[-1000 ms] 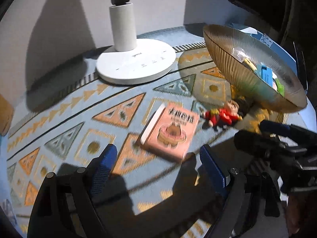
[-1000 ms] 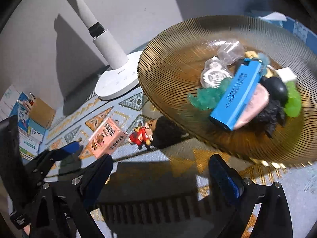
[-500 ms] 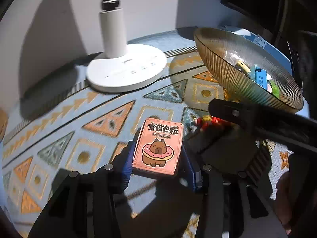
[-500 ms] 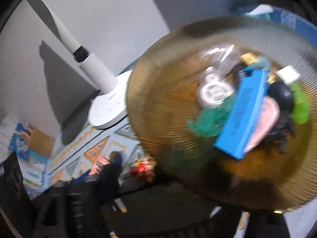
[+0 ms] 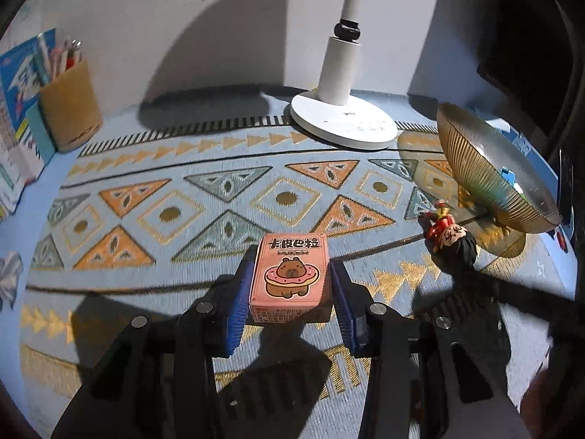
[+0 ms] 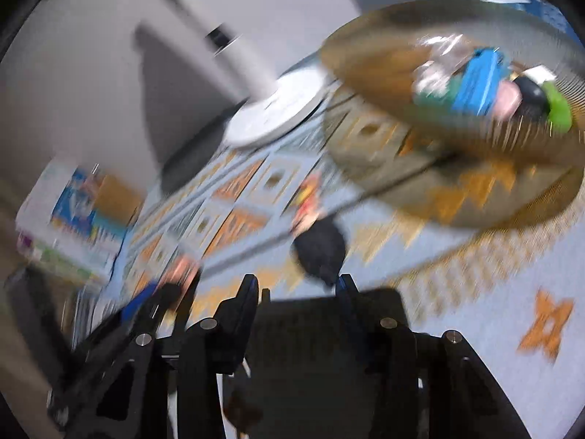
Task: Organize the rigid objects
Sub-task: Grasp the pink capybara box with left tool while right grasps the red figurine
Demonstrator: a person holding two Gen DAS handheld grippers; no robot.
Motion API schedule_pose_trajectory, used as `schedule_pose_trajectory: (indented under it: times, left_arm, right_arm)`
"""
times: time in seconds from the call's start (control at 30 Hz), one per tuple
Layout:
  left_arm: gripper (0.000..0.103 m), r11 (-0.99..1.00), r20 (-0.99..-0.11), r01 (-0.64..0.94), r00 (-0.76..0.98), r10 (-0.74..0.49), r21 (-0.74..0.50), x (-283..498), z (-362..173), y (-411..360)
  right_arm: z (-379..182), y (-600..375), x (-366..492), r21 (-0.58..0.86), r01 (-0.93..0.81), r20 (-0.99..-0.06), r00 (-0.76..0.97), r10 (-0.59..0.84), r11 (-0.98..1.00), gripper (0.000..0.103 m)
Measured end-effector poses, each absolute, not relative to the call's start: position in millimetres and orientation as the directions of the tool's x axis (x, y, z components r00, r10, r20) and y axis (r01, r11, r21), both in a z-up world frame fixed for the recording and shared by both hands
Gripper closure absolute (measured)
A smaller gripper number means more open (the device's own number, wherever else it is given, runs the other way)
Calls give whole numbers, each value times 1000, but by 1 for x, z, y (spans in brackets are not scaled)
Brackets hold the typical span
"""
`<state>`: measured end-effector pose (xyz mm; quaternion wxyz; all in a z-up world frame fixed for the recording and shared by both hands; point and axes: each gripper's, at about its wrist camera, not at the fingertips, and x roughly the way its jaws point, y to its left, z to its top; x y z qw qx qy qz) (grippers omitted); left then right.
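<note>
A small pink card box (image 5: 291,278) sits between the blue pads of the left hand-held gripper (image 5: 290,294), above the patterned surface (image 5: 219,190). It looks light, stiff and smooth-sided, so its two long flat sides are the best hold. The left jaws are closing, pads touching those sides. The right hand-held gripper (image 6: 298,292) is also closing, narrowly spread, nothing between its fingers; a dark-haired figurine (image 6: 319,247) lies just ahead, near the amber bowl (image 6: 365,69).
</note>
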<state>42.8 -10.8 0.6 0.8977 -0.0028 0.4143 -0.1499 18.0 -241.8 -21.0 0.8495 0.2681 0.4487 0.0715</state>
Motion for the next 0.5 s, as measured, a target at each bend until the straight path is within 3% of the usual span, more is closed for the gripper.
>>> schedule_pose_trajectory:
  times: [0.07,0.13,0.17,0.5]
  left_arm:
    - [64,957,-740,265,620,-262,-117,42,1,-12]
    - [64,958,-721,270,644,-255,-97,38,2,-13]
    - [64,959,-720,270,649,-246,-84,37,2,-15]
    - [64,955,-693,298,688,-218,-6,25,4,-26]
  right_arm:
    - [-18,-233,7,502,79,-734,566,376,861,55]
    - [-16,-236,-1,448,94,-747,586,315,889,25]
    - [-14,-241,-5,414,121,-752,604,264,902,20]
    - [-9,-241,34,167,81,-799,596,87,983,20]
